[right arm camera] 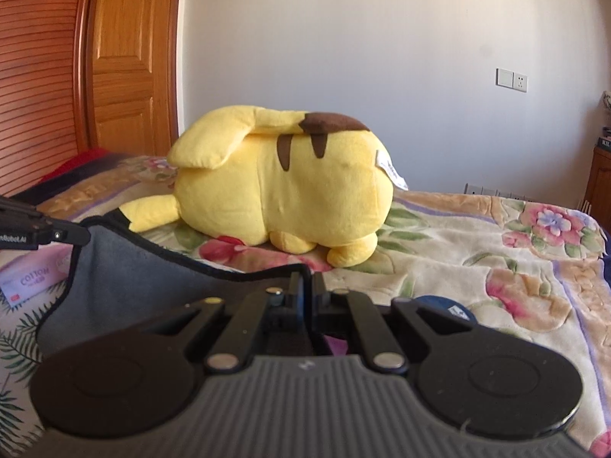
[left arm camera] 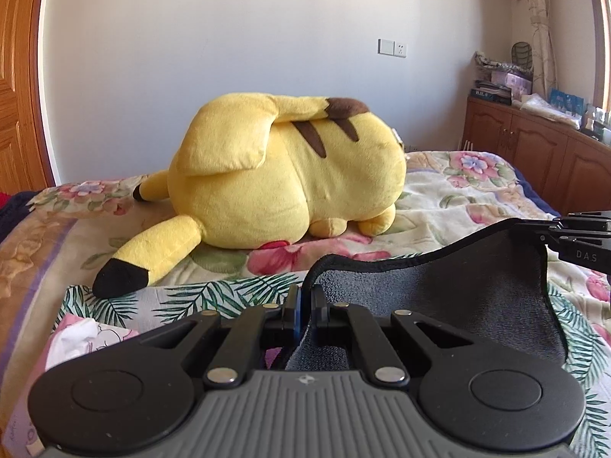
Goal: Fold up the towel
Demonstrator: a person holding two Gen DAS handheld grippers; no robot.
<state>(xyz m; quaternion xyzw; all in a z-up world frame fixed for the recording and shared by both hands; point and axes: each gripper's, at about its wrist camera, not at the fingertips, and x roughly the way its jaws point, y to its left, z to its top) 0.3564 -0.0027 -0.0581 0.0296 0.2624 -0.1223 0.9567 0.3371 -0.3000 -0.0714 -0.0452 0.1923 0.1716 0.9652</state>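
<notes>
A grey towel with a black hem (left arm camera: 458,297) hangs stretched between my two grippers above the bed. My left gripper (left arm camera: 305,294) is shut on one upper corner of it. My right gripper (right arm camera: 307,282) is shut on the other upper corner; the towel (right arm camera: 126,282) spreads to its left. The right gripper also shows at the right edge of the left wrist view (left arm camera: 573,236), and the left gripper at the left edge of the right wrist view (right arm camera: 57,234). The towel's lower part is hidden behind the gripper bodies.
A large yellow plush toy (left arm camera: 290,175) lies on the floral bedspread (left arm camera: 477,191) just beyond the towel. A leaf-print cloth (left arm camera: 183,297) lies under the towel. A wooden cabinet (left arm camera: 534,145) stands at the right, a wooden wardrobe (right arm camera: 95,57) at the left.
</notes>
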